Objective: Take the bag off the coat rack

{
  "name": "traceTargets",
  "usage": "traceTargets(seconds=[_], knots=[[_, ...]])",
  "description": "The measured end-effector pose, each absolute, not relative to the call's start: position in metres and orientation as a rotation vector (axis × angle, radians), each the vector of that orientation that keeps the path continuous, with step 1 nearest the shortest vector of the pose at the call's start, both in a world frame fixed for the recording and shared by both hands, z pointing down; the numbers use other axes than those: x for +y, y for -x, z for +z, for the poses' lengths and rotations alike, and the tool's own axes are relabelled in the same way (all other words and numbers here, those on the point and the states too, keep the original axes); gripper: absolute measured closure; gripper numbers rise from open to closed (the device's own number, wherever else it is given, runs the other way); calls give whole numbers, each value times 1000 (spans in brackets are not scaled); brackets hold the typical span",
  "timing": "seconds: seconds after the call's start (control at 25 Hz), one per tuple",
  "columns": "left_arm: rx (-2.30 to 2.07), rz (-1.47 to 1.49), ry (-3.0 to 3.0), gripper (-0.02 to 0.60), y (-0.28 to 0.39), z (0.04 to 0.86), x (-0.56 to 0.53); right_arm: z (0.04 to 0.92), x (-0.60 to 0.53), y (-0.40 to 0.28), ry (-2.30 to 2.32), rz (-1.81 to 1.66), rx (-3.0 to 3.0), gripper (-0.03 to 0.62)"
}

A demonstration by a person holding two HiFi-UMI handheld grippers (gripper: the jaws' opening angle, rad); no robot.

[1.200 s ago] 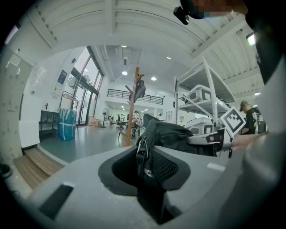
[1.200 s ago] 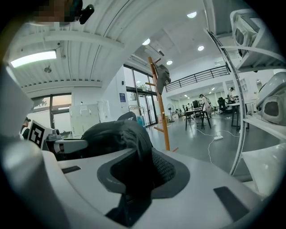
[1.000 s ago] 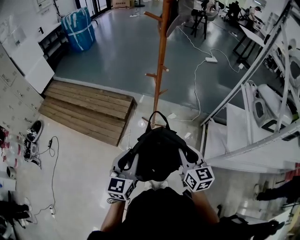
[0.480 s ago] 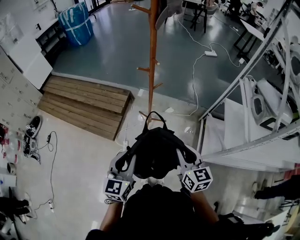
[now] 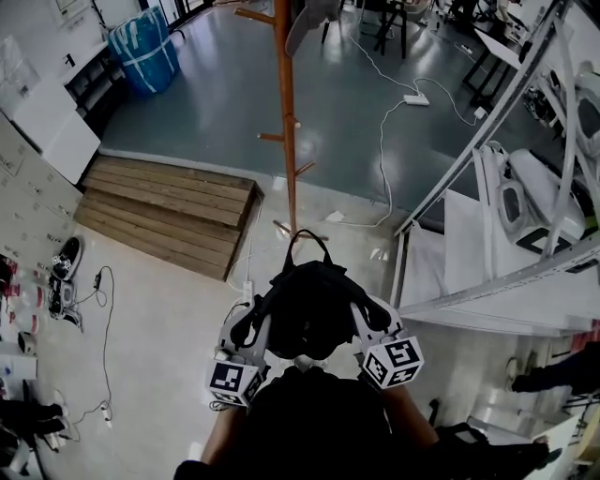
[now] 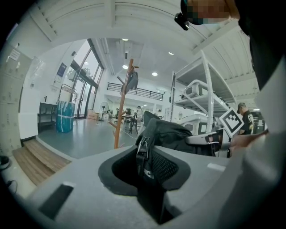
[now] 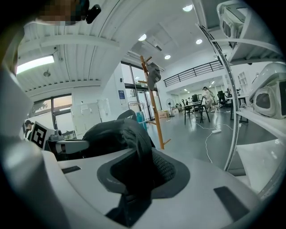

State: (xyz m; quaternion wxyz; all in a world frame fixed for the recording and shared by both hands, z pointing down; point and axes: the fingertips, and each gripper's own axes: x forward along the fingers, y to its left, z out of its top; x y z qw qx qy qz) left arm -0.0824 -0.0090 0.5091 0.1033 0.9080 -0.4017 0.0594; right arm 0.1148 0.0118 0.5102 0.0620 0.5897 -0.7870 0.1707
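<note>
A black bag (image 5: 306,309) hangs free between my two grippers, in front of the person's body and apart from the wooden coat rack (image 5: 285,131). My left gripper (image 5: 251,330) is shut on the bag's left shoulder strap (image 6: 144,156). My right gripper (image 5: 362,321) is shut on the right strap (image 7: 139,161). The bag's top handle (image 5: 307,242) points toward the rack's foot. In the left gripper view the bag (image 6: 172,133) bulges past the jaws, with the rack (image 6: 120,107) far behind. The right gripper view shows the bag (image 7: 114,134) and the rack (image 7: 154,107) too.
A grey garment (image 5: 309,14) stays hung on the rack's top. A wooden step platform (image 5: 169,211) lies left, a blue wrapped bundle (image 5: 148,47) beyond it. White metal shelving (image 5: 487,187) stands at the right. Cables (image 5: 384,141) run over the floor, shoes (image 5: 66,258) lie left.
The coat rack has slid leftward and farther off in the head view as the person backs away. Both grippers keep their hold on the bag's straps.
</note>
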Motion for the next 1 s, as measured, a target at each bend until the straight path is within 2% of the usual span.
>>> traceTargets(seconds=[1.0], knots=[[-1171, 184, -2686, 491, 81, 515, 0, 515, 24, -116, -1795, 529, -2371, 507]])
